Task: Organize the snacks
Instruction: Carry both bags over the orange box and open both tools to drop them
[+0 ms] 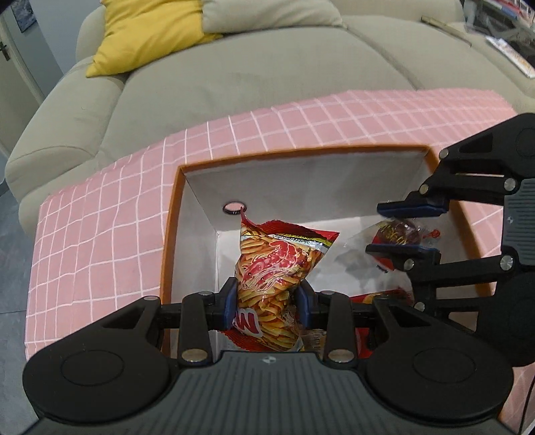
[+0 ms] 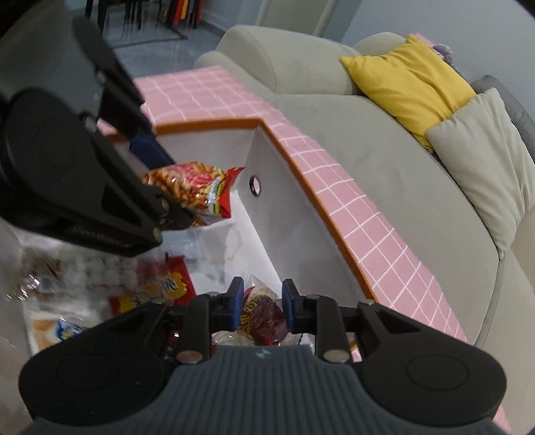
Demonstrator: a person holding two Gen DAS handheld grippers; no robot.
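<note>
Left wrist view: left gripper [image 1: 267, 301], blue pads pinching a red-and-yellow shrimp-stick bag [image 1: 274, 267] at mid-body; bag upright between the fingers, crimped top leaning toward the grommet hole [image 1: 234, 207] in the box's white inner wall. Held inside the pink-grid storage box [image 1: 100, 234], orange-rimmed, near its left wall.

Right gripper [image 1: 401, 231], entering from the right, pads closed on a clear-wrapped dark red snack [image 1: 401, 232], just beside the shrimp-stick bag but apart from it.

Right wrist view: right gripper [image 2: 260, 306] clamping the same dark red snack [image 2: 264, 318] close to the box's near wall. Left gripper body crossing the upper left, covering part of the shrimp-stick bag [image 2: 197, 190].

Box floor: loose packets [image 2: 160, 284], red, yellow and white, blurred.

Surroundings: beige sofa [image 1: 267, 77] touching the box's far side; yellow cushion [image 1: 147, 30] on it.
</note>
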